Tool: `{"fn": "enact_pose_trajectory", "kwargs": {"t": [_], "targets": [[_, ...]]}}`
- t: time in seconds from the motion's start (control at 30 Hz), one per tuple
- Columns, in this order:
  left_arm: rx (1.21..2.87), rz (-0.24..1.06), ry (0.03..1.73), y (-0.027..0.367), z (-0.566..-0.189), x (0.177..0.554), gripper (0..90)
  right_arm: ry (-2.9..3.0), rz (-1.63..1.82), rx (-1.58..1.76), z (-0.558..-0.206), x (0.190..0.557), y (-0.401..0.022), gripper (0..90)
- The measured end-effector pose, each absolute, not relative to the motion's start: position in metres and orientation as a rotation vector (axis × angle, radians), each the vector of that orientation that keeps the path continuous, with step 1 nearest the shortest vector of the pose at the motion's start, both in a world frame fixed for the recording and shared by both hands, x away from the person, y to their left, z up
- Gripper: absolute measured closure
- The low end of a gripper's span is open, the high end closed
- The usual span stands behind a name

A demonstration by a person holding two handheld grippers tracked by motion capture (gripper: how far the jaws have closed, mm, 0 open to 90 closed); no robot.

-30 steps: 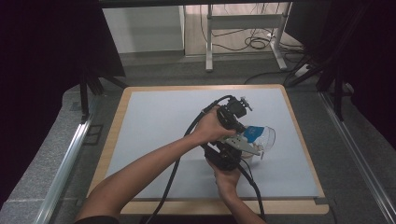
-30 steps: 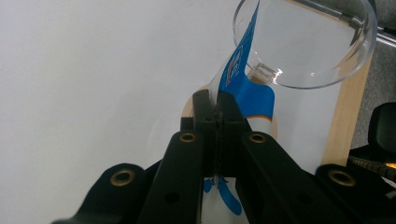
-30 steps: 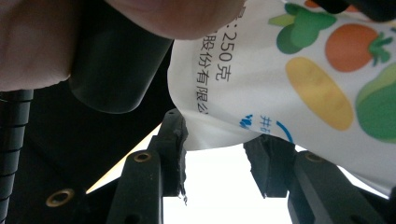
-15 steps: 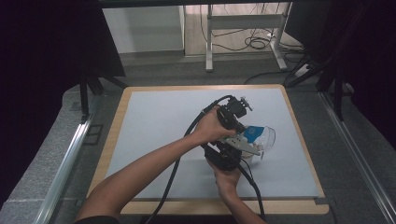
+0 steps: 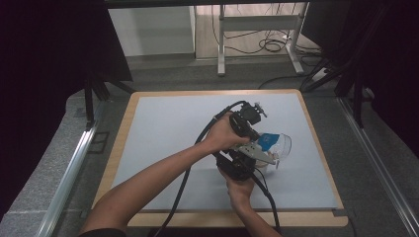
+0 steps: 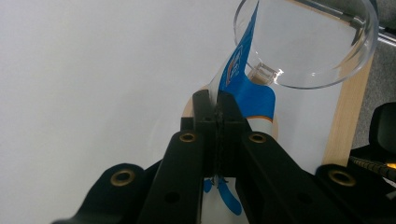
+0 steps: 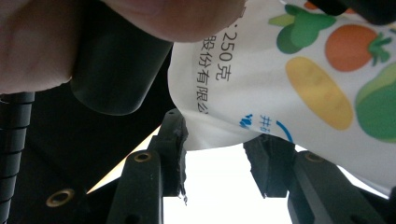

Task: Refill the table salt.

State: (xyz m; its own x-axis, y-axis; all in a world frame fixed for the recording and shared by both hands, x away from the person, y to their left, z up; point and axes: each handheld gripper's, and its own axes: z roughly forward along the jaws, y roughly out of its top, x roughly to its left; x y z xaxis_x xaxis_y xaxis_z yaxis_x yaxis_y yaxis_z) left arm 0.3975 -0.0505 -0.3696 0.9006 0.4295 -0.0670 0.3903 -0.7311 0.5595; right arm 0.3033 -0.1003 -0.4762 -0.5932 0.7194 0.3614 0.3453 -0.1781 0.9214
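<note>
A white and blue pouch (image 5: 269, 140) with printed vegetables is held up over the grey mat (image 5: 163, 128), right of centre. Its top leans toward a clear glass bowl (image 5: 285, 144). My left gripper (image 5: 260, 135) comes in from the left and is shut on the pouch's thin edge. In the left gripper view the jaws (image 6: 217, 105) pinch the blue edge of the pouch (image 6: 250, 95), just below the bowl (image 6: 317, 46). My right gripper (image 5: 263, 160) reaches up from below. Its jaws (image 7: 217, 135) stand apart and press on the pouch's lower end (image 7: 280, 70).
The mat lies on a wooden-edged table (image 5: 123, 143). Black cables (image 5: 185, 182) trail from both grippers toward the front edge. A metal rail (image 5: 69, 173) runs along the left, and a table frame with floor cables (image 5: 267, 44) stands beyond the far edge.
</note>
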Motion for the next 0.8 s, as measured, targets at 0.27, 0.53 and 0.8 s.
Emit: {"fn": "enact_pose_trajectory", "kwargs": {"t": [0.27,0.53,0.8], "targets": [[2.476,0.085,0.59,-0.0508,-0.3698,0.3981,89.6,1.793,1.838,1.23,-0.476,0.3036,-0.1002,60.2],[2.478,0.086,0.588,-0.0511,-0.3705,0.3998,89.6,1.788,1.841,1.236,-0.4761,0.3049,-0.1003,60.3],[2.477,0.082,0.595,-0.0491,-0.3705,0.4014,89.6,1.792,1.843,1.235,-0.4754,0.3063,-0.0993,60.4]]}}
